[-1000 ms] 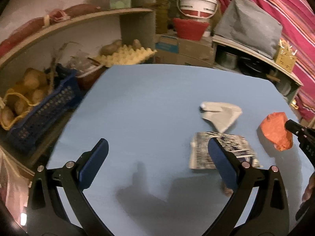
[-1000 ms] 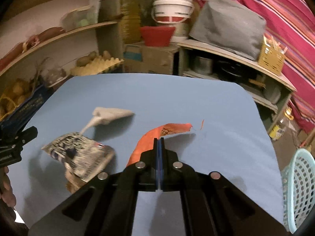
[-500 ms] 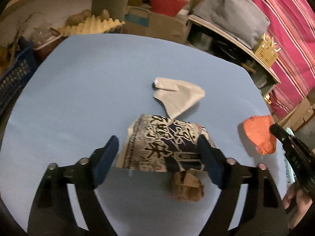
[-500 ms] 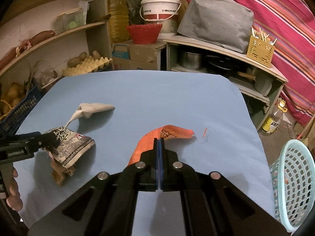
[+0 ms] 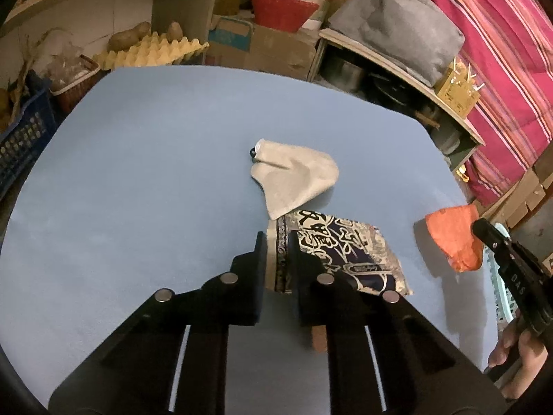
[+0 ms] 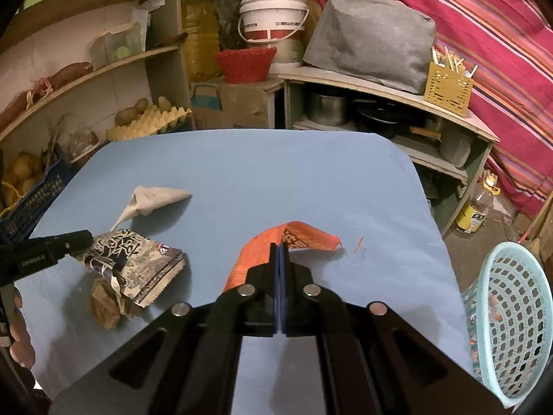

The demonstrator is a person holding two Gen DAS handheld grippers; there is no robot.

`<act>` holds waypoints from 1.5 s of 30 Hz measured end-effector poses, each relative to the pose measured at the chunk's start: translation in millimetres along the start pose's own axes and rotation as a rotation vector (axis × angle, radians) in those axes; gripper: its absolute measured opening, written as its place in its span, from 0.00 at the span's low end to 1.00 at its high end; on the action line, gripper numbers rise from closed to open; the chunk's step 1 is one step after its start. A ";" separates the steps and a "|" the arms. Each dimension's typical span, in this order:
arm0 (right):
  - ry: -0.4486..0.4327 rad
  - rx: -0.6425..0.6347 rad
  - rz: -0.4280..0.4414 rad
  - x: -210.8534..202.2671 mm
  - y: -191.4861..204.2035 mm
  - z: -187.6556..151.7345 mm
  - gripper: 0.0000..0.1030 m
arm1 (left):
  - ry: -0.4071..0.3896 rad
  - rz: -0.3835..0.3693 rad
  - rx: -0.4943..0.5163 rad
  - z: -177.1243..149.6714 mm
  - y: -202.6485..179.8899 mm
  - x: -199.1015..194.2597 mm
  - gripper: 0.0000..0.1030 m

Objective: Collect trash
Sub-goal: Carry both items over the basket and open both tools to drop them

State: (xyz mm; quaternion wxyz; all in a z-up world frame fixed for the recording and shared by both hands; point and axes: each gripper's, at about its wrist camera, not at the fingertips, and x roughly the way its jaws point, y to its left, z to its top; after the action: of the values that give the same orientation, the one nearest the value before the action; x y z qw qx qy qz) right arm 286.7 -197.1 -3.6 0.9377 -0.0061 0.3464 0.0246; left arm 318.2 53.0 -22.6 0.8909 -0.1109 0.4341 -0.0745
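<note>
While its jaws were closing, the left gripper, wide open a second earlier, was clamped on the edge of the printed wrapper on the blue table. An orange wrapper was pinched in the fully closed right gripper. Both seemed ready for the mesh basket beside the table.

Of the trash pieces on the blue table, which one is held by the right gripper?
The orange wrapper: the right gripper is shut on it. The printed black-and-cream packet sits between the closing left gripper; the grey pouch lies untouched.
</note>
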 end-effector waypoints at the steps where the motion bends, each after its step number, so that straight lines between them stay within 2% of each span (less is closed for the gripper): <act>1: -0.002 0.003 -0.002 -1.3 -2.4 -0.1 0.00 | -0.013 -0.001 0.002 0.9 -1.7 -2.7 0.10; 5: -0.009 0.014 -0.007 -5.7 -11.0 0.7 0.00 | -0.048 0.002 0.016 2.8 -8.7 -13.0 0.09; 7: -0.015 0.018 -0.009 -8.1 -14.9 1.1 0.00 | -0.064 0.005 0.014 6.0 -14.0 -20.1 0.03; 12: -0.030 0.040 -0.019 -19.4 -33.2 0.5 0.00 | -0.156 -0.005 0.051 14.7 -41.1 -48.1 0.02; 21: -0.073 0.097 -0.073 -52.9 -89.1 -4.2 0.00 | -0.180 -0.014 0.132 13.7 -95.5 -57.7 0.00; 30: -0.128 0.190 -0.155 -97.7 -171.8 -16.9 0.00 | -0.223 -0.080 0.263 11.7 -192.8 -71.6 0.00; 35: -0.149 0.255 -0.220 -121.1 -225.3 -30.9 0.00 | -0.219 -0.135 0.312 6.0 -245.5 -68.6 0.00; 40: -0.147 0.299 -0.289 -136.3 -270.5 -46.3 0.00 | -0.200 -0.202 0.368 -8.3 -301.7 -60.0 0.00; 45: -0.117 0.346 -0.303 -135.9 -307.4 -63.5 0.00 | -0.180 -0.265 0.409 -22.5 -351.9 -51.1 0.00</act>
State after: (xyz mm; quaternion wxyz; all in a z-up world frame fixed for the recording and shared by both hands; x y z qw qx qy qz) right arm 157.7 -511.6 34.7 0.9362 0.1040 0.2858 -0.1759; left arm 256.3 -277.5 94.9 0.9124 0.0095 0.3104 -0.2666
